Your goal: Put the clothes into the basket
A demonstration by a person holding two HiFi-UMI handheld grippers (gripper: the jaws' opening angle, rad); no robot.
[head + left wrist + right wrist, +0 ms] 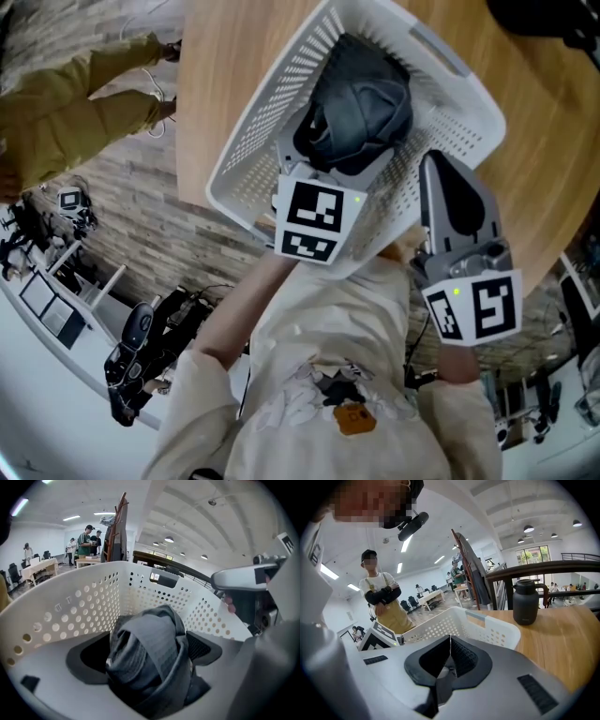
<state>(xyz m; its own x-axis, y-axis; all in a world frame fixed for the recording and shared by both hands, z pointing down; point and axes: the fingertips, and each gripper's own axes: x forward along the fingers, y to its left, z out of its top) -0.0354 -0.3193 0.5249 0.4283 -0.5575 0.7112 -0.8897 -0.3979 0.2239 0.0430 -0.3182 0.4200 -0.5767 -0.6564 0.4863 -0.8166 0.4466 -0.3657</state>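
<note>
The bundled dark grey cloth garment already lies in the white perforated plastic basket. The left gripper gapes open around it, and the right gripper is closed and empty.

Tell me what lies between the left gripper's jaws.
A bunched grey garment lies between the wide-apart jaws of the left gripper, down in the white basket; the left gripper view shows it.
</note>
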